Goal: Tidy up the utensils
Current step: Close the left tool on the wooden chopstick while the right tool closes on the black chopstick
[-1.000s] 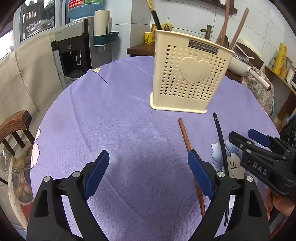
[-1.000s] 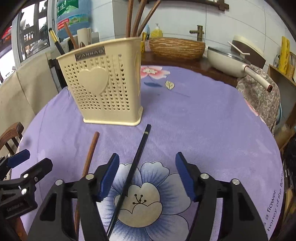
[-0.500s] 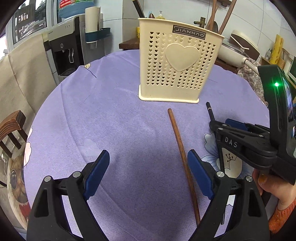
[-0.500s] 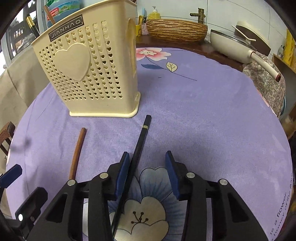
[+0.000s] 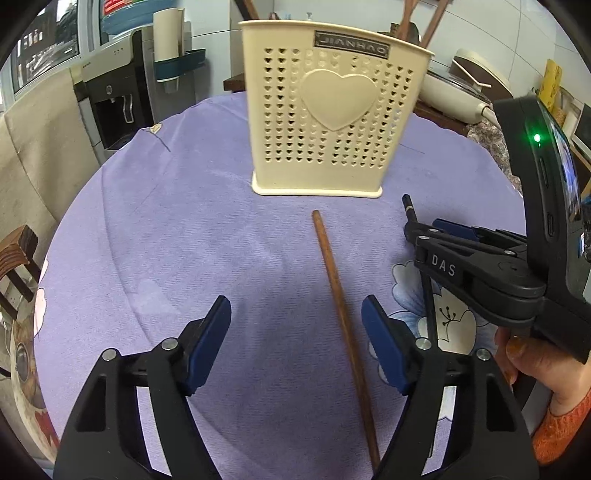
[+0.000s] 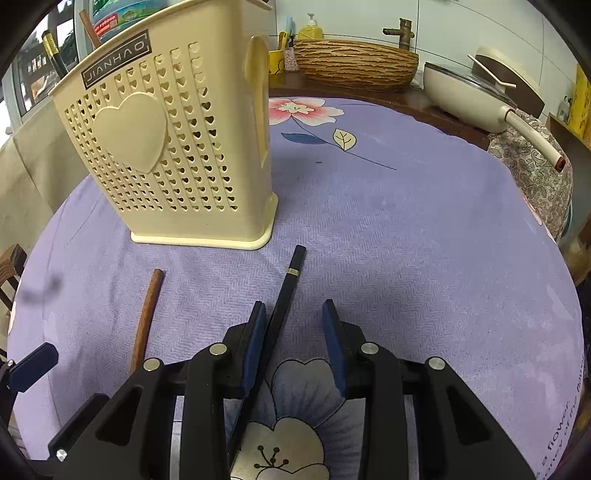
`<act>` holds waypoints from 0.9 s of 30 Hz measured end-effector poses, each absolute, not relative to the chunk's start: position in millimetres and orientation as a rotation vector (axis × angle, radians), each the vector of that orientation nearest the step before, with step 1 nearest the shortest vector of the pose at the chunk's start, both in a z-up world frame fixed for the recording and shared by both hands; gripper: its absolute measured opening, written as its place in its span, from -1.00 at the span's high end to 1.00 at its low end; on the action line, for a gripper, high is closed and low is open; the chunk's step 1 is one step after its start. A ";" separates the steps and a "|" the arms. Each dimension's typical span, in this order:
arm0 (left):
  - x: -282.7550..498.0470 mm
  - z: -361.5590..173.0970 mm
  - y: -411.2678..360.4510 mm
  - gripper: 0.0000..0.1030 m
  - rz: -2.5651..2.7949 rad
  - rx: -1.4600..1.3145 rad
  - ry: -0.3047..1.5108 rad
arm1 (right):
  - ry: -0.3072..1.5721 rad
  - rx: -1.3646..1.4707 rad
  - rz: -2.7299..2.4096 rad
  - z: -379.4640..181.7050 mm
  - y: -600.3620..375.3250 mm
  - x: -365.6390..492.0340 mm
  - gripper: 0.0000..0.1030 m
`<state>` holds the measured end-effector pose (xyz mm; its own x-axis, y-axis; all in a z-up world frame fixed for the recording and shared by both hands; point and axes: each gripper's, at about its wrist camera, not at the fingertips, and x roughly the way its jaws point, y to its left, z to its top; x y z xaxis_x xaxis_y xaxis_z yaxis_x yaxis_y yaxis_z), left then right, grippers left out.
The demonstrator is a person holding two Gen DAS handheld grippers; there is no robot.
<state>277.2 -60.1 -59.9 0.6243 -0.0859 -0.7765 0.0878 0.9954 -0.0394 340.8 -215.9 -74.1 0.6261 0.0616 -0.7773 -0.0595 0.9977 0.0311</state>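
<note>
A round worktop [image 5: 177, 229] under a purple cloth with printed flowers filled both views; a water dispenser [image 5: 110, 96] stood beyond its left edge, and a cream pan [image 6: 465, 96] and a woven basket [image 6: 354, 62] sat on a dark counter behind.

Compared with a second earlier, both tools had come closer to the cream perforated holder [image 5: 328, 122], which loomed larger, and both sets of jaws had narrowed.

The left tool [image 5: 295, 343] was closing but gripped nothing: the brown chopstick [image 5: 336, 280] lay flat on the cloth between its blue pads, nearer the right one, touching neither. The right tool [image 6: 293, 343] was closing too, with the black chopstick [image 6: 284, 295] lying between its pads, hard against the left pad [image 6: 255, 343] and clear of the right one. A hand [image 5: 535, 362] in an orange sleeve held that tool.

The holder stood upright on the cloth just beyond both chopstick tips, with several brown sticks [image 5: 421, 18] and a dark one [image 6: 51, 51] rising from its top.
</note>
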 end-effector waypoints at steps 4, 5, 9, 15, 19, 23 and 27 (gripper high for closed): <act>284.4 -65.5 -70.8 -0.21 -0.114 0.020 0.909 | 0.895 0.001 0.072 -73.9 -216.8 341.8 0.47; 286.0 -66.3 -72.7 -0.16 -0.117 0.023 0.911 | 0.896 0.004 0.072 -73.9 -217.2 342.1 0.47; 292.3 -70.3 -80.2 -0.05 -0.118 0.035 0.921 | 0.897 0.010 0.072 -74.0 -217.4 343.3 0.48; 303.1 -75.4 -84.0 0.23 -0.108 0.046 0.927 | 0.900 0.022 0.079 -73.9 -219.4 344.4 0.48; 312.0 -75.1 -82.6 0.39 -0.097 0.055 0.921 | 0.901 0.028 0.083 -74.1 -220.5 345.7 0.48; 319.4 -74.0 -77.9 0.54 -0.087 0.041 0.932 | 0.903 0.034 0.083 -74.0 -221.5 347.1 0.49; 322.0 -74.2 -73.9 0.68 -0.084 0.041 0.930 | 0.902 0.032 0.083 -73.9 -221.6 346.8 0.49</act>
